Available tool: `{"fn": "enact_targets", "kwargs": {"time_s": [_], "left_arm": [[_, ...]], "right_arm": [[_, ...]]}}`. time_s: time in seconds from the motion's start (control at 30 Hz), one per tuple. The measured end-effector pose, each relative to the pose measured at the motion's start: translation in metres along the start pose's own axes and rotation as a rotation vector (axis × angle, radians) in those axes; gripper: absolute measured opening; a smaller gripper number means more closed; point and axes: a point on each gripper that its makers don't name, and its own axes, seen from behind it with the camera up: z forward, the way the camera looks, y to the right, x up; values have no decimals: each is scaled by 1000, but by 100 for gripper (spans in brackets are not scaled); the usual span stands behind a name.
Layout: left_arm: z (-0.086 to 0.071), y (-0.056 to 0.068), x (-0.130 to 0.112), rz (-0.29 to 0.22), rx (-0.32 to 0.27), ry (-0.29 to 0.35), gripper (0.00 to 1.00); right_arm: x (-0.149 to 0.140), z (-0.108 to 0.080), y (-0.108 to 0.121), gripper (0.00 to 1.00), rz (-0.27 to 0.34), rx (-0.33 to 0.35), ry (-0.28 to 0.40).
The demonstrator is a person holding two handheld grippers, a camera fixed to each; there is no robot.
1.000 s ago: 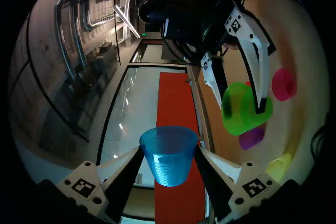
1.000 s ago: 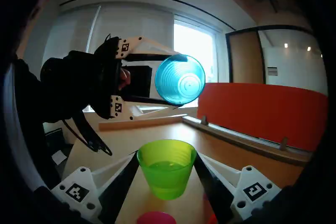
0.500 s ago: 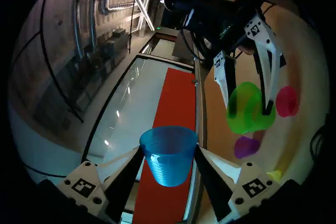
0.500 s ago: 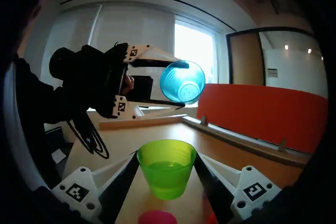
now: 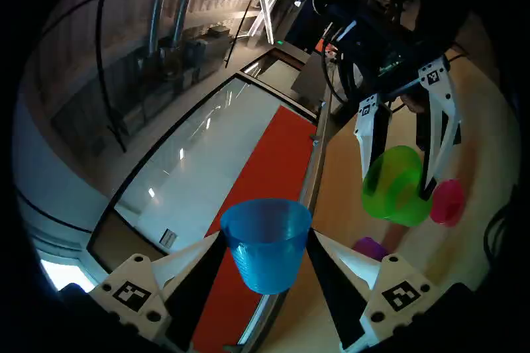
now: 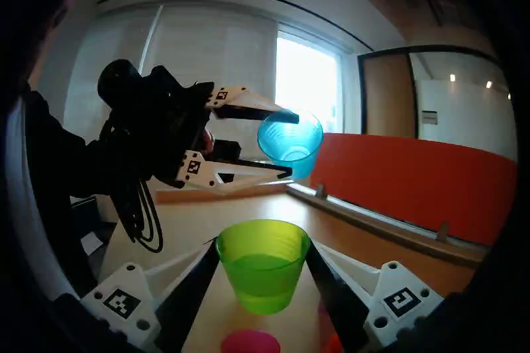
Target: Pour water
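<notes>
Left fingers (image 5: pixel 199 272) grip blue cup (image 5: pixel 266 244), right fingers (image 6: pixel 195 280) green cup (image 6: pixel 263 273) — pink cup (image 5: pixel 448 202) beside.

The scene was an office: a wooden desk (image 6: pixel 199 220) backed by a red divider (image 6: pixel 411 174), a bright window (image 6: pixel 305 81), exposed pipes (image 5: pixel 162 8) overhead.

Four cups on show: one blue cup (image 5: pixel 266 247), one green cup (image 5: pixel 395 185), one pink cup (image 5: pixel 447 202), one purple cup (image 5: pixel 369 247). Two grippers, the left gripper (image 5: pixel 266 235) and the right gripper (image 6: pixel 263 245). One red partition (image 6: pixel 411 181), one wooden table (image 6: pixel 199 220).
</notes>
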Motion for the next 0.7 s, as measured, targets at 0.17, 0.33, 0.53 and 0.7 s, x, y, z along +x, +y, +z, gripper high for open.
{"fn": "enact_targets", "kwargs": {"time_s": [0.17, 0.33, 0.53, 0.7], "left_arm": [[-4, -3, -4, -107, 11, -11, 85], [-8, -1, -11, -229, 8, -31, 85], [-10, 1, -24, -375, 12, -60, 85], [-11, 3, -34, -535, 13, -77, 85]], "right_arm": [[2, -2, 1, 92, -2, -7, 2], [3, -3, 1, 93, -2, -12, 5], [6, -2, 1, 92, -5, -16, 10], [8, -1, 1, 92, -9, -19, 14]]}}
